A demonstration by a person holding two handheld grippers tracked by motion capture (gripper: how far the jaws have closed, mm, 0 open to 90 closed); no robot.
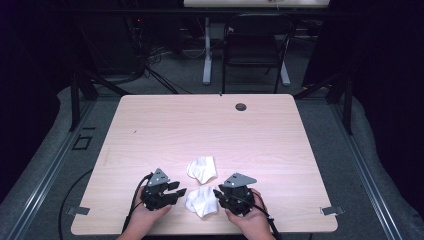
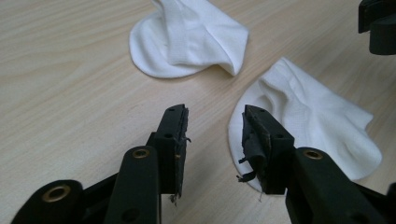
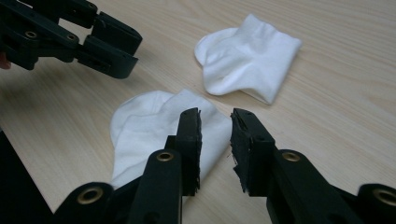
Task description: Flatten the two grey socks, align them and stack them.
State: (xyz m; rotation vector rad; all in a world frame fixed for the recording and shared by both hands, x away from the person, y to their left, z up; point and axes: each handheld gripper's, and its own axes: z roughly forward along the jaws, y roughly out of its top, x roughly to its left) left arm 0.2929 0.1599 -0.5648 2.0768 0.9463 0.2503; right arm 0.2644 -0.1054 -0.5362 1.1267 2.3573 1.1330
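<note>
Near the table's (image 1: 150, 125) front edge lie two white socks, the near sock (image 1: 202, 201) between our grippers and the far sock (image 1: 202, 168) just beyond it. We keep the left gripper (image 1: 181, 191) and right gripper (image 1: 217, 193) parted, gripping nothing, flanking the near sock, probably to pinch its opposite edges.

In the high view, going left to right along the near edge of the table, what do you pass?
Left gripper → near white sock → right gripper. The far white sock lies behind that row on the table, so it is left out of the order.
</note>
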